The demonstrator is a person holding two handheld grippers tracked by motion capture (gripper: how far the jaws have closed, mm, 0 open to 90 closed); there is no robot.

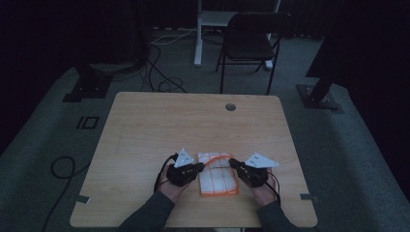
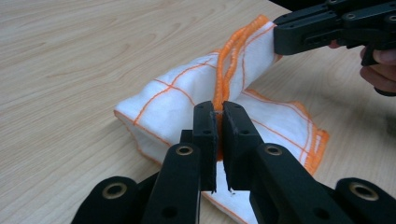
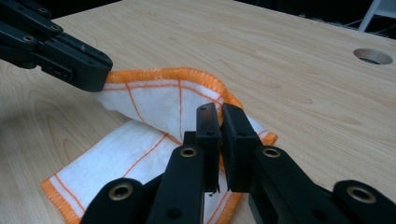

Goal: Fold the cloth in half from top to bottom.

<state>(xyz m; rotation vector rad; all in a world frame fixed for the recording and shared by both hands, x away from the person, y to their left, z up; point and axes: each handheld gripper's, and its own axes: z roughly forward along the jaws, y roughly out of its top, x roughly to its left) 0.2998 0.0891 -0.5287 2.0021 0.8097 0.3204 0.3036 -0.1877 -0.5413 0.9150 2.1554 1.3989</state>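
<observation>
Cloth held at two corners, ready to fold

White cloth with orange lines and an orange stitched edge (image 1: pixel 218 174) lies on the pale wooden table (image 1: pixel 145 135), low and just right of the middle in the high view. It makes a long shape there, and its long way runs from the top of the frame down toward the person. The far end, at the top of the shape, is lifted off the wood. The near end lies flat.

Both tools grip that lifted end. The left gripper (image 1: pixel 197 167) comes in from the left side of the cloth and the right gripper (image 1: pixel 235 164) from the right side, so the cloth sits between them. Each hand is about as near to it as the other.

In the left gripper view, the black jaws are pinched tight on the orange edge, and the cloth (image 2: pixel 187 98) rises in a bunch past them toward the right gripper (image 2: pixel 280 39) at the upper right. In the right gripper view, the jaws are also squeezed on the edge, and the cloth (image 3: pixel 154 105) stretches to the left gripper (image 3: pixel 100 77) at the upper left.

I think the next move is to carry the lifted end toward the bottom of the high view and lay it on the flat end. Both hands should go together, or the edge will twist.

No bowls or boxes are on the table. A round hole (image 1: pixel 230 107) sits near its far edge, well apart from the cloth.
</observation>
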